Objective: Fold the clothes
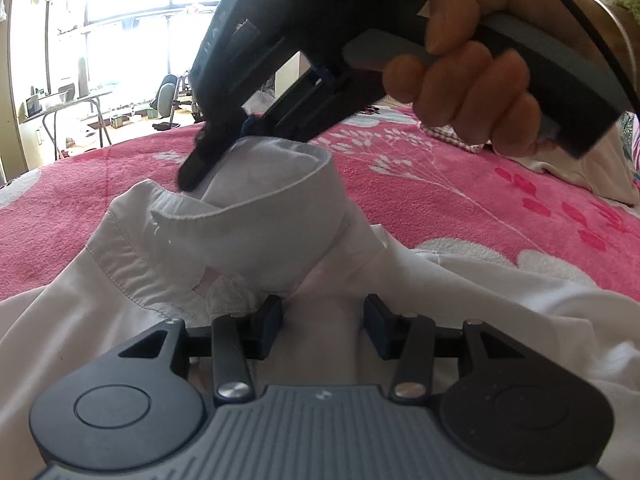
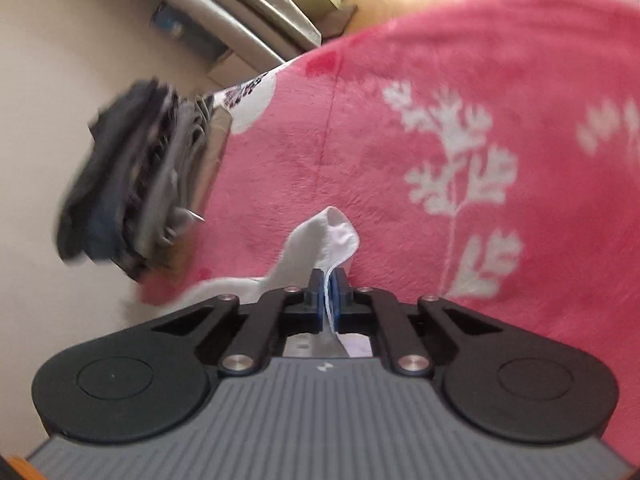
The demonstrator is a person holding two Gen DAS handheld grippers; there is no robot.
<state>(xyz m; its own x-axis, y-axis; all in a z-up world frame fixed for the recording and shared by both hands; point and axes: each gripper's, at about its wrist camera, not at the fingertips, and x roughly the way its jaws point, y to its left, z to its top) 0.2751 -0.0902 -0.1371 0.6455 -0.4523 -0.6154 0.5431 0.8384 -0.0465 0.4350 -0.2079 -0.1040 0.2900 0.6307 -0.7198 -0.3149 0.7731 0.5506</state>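
Collar grab on the white shirt (image 1: 120, 300), folding barely started

My right gripper (image 2: 330, 294) is clamped on the collar (image 1: 260, 196) edge, lifting it, while my left gripper (image 1: 323, 322) sits half open over the neckline, gripping nothing. Shirt's still spread out rumpled on the pink blanket (image 1: 460, 184), no fold done yet. No baskets in sight, just a stack of dark clothes (image 2: 132, 184) off to one side.

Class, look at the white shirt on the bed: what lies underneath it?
Under the white shirt lies a pink blanket with white flower prints, showing all around it. The blanket directly beneath the shirt is covered, so anything else there cannot be seen.
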